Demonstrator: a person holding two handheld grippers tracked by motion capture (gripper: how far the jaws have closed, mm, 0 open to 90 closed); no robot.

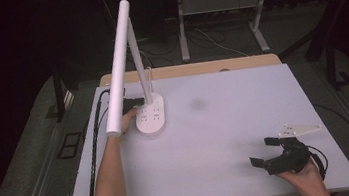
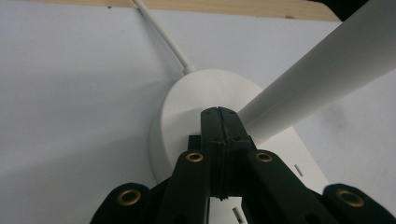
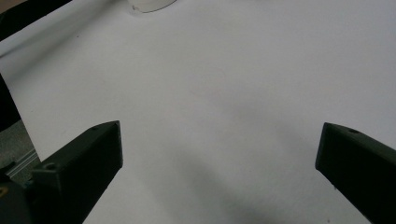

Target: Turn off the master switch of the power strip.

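White counter spreads widest under everything. On its far left stands the white desk lamp, its oval base flat and its long tube head slanting toward the person. At that base the left gripper has its fingers clenched together, tips against the base's top beside the stem. Near the counter's front right, the right gripper hovers with fingers spread wide, grasping nothing.

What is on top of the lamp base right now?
The shut left gripper rests its tips on the lamp base beside the white stem. Whether a button sits under the tips is hidden.
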